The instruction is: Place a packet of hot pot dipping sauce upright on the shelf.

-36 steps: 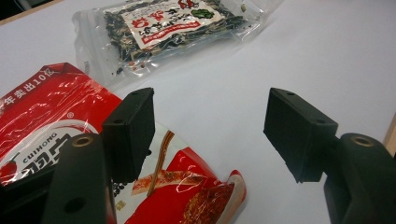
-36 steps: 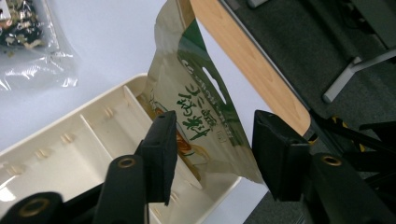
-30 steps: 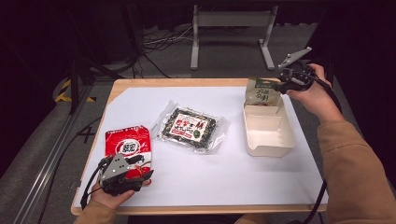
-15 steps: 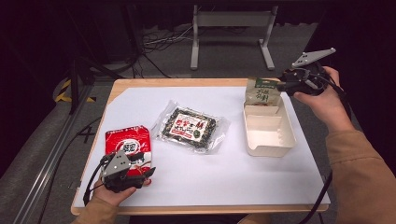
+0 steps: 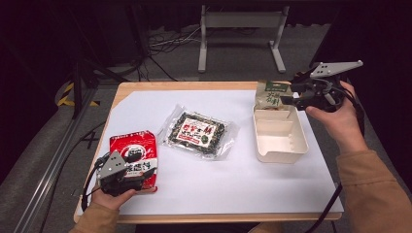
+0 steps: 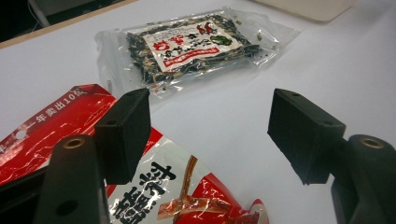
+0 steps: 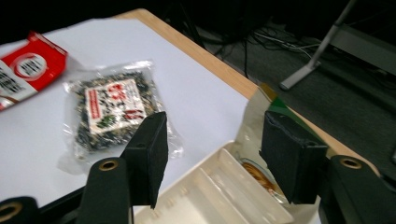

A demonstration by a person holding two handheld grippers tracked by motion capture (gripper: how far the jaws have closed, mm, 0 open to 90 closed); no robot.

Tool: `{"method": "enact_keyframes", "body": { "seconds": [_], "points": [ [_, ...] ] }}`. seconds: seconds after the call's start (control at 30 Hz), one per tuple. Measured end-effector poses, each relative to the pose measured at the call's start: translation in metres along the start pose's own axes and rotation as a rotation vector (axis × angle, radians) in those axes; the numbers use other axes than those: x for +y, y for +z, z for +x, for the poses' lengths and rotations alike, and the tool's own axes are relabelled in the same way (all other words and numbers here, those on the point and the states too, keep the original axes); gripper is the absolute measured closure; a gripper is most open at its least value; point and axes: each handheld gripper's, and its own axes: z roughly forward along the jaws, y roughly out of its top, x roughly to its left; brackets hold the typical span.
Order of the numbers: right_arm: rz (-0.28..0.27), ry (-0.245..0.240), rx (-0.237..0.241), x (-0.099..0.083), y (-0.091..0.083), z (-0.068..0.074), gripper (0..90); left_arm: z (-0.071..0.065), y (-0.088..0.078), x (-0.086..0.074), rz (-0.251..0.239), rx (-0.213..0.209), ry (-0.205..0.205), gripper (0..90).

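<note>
Left gripper (image 5: pixel 127 175) is lying low at the near left corner of the tabletop (image 5: pixel 252 184), held in the left hand (image 5: pixel 111 198), its grey plate on top; in the left gripper view (image 6: pixel 210 135) its jaws are standing wide apart, having just been opening, with nothing clamped between them, one jaw over the red bag (image 5: pixel 134 156) and the other over bare white surface. The red bag (image 6: pixel 140 186) is lying flat beside the left edge, its near end under the gripper. Clear seaweed pack (image 5: pixel 200 134) is lying flat at the middle of the tabletop, well apart from the red bag; it is showing ahead of the jaws in the left gripper view (image 6: pixel 189 44) and off to one side in the right gripper view (image 7: pixel 112 112). White tray (image 5: pixel 296 145) is sitting near the right edge, open side up, with low ridges on its floor (image 7: pixel 224 186). Green pouch (image 5: pixel 270 93) is leaning at the far end of the tray, near the far right corner, touching the tray wall. Right gripper (image 5: pixel 291 97) is hanging in the air over the right edge in the right hand (image 5: pixel 340 119), just beside the green pouch; its jaws (image 7: pixel 212 149) are spread apart, having just been opening, gripping nothing, with the pouch (image 7: pixel 254 121) and tray showing between and beyond them.
</note>
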Motion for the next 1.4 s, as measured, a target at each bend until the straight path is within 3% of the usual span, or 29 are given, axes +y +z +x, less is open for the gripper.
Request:
{"method": "enact_keyframes", "body": {
  "seconds": [0.33,0.53,0.63,0.8,1.13,1.33,1.4],
  "points": [
    [-0.051,0.005,0.024,-0.026,-0.002,0.021,41.2,0.011,-0.009,0.007,0.000,0.018,-0.011,29.0],
    [-0.045,-0.014,0.030,-0.030,-0.001,0.029,40.3,0.030,-0.016,0.014,0.002,0.043,-0.023,28.3],
    [-0.046,-0.015,0.036,-0.031,0.000,0.032,40.2,0.044,-0.019,0.016,-0.005,0.061,-0.048,28.2],
    [-0.047,-0.025,0.043,-0.030,0.001,0.035,39.7,0.067,-0.022,0.017,-0.016,0.028,-0.125,25.7],
    [-0.044,-0.023,0.065,-0.033,0.006,0.039,39.0,0.090,-0.022,0.011,-0.033,0.051,-0.206,24.6],
    [-0.054,-0.022,0.077,-0.037,0.008,0.044,38.7,0.101,-0.021,0.013,-0.027,0.101,-0.263,23.5],
    [-0.059,-0.021,0.083,-0.039,0.009,0.046,38.4,0.104,-0.020,0.013,-0.011,0.130,-0.251,23.5]
  ]
}}
